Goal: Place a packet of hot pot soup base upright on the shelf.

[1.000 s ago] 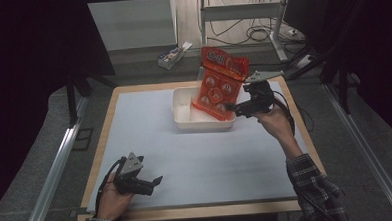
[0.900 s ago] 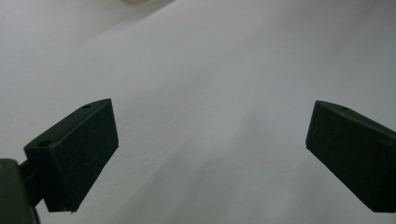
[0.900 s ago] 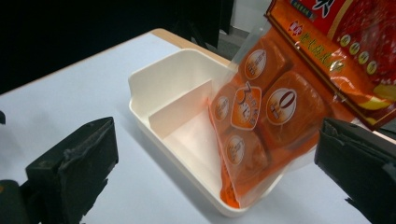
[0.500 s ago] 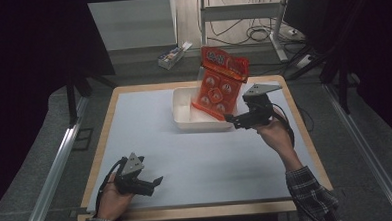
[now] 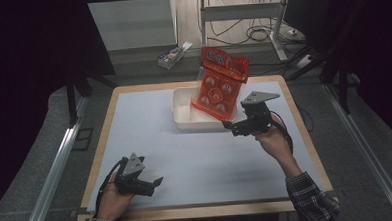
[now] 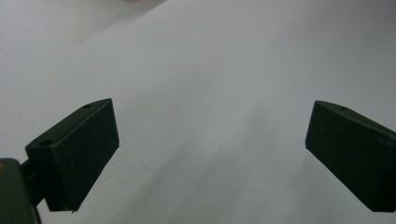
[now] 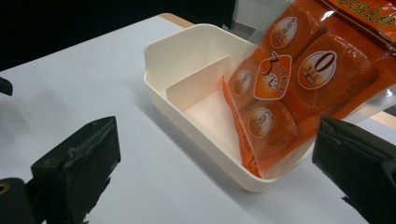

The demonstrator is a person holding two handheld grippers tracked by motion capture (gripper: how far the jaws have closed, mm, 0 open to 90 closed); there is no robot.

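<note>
The counter [image 5: 150, 137] carries a white tray [image 5: 184, 111] near its far edge; the orange snack bag [image 5: 218, 84] leans upright inside (seemingly just placed); right gripper [image 5: 233, 126] hangs beside it, jaws released; left gripper [image 5: 154, 185] rests near-edge, jaws apart; next, probably settling the bag flat.

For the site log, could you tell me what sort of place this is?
Probably a lab recording station: a white-topped table ringed by dark curtains, metal rails alongside it, and loose cables on the floor behind.
</note>
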